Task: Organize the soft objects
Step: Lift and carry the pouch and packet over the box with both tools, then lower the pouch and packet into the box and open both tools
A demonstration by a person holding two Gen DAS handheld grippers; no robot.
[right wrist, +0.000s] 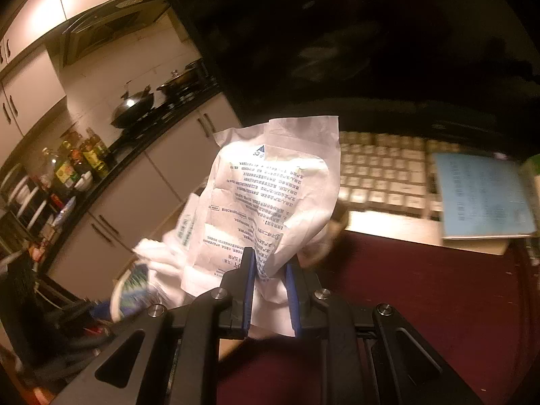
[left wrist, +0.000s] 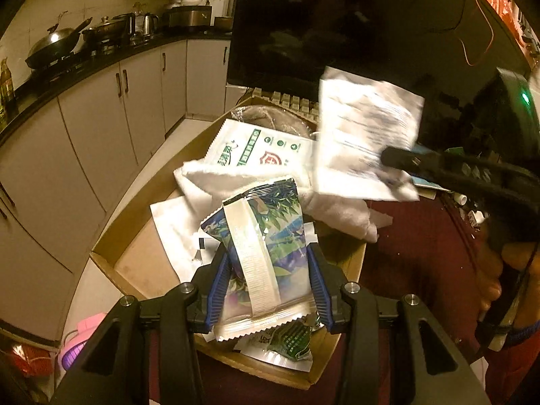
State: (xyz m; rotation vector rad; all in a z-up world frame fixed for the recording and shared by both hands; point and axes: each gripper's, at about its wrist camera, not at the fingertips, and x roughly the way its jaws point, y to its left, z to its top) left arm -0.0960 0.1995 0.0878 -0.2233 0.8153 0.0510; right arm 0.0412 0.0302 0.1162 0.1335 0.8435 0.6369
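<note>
**Inspector:** Nearest first?

**Assistant:** The left gripper (left wrist: 268, 280) grips a leaf-print packet (left wrist: 266, 246) over the cardboard box (left wrist: 135, 229). The right gripper (right wrist: 270, 287) pinches a crumpled white printed pouch (right wrist: 270, 195), raised above the maroon table (right wrist: 422, 287).

**Inspector:** Progress?

**Assistant:** Partial, I judge. A white towel (left wrist: 216, 182) and a green-lettered pouch (left wrist: 256, 148) lie in the box; both held items remain unplaced.
</note>
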